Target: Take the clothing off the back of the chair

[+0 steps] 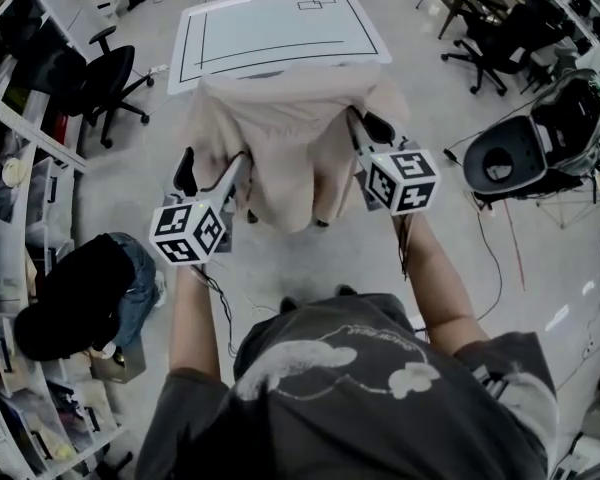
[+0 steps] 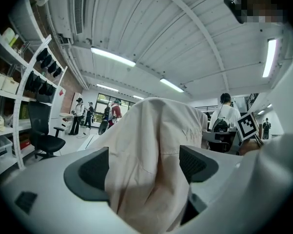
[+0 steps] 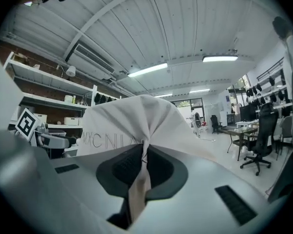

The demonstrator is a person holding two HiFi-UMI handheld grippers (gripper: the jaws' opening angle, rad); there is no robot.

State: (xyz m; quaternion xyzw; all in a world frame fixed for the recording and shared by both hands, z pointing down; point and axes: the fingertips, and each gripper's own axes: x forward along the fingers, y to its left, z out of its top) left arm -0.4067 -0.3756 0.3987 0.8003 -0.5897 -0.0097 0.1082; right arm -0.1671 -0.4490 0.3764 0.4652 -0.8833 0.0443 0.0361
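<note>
A beige garment (image 1: 280,138) hangs over the back of a chair, which it covers almost entirely. My left gripper (image 1: 215,168) is at its left side, my right gripper (image 1: 365,128) at its right side. In the left gripper view the cloth (image 2: 151,150) bulges loosely between the jaws of the left gripper (image 2: 144,167), which stand wide apart and open. In the right gripper view the right gripper (image 3: 143,167) is shut on a thin pinched fold of the garment (image 3: 132,126), which fans out beyond the tips.
A white table (image 1: 280,28) stands right behind the chair. A black office chair (image 1: 110,83) and shelves are at the left, a person crouches at the lower left (image 1: 80,298), and another chair (image 1: 520,153) with floor cables is at the right.
</note>
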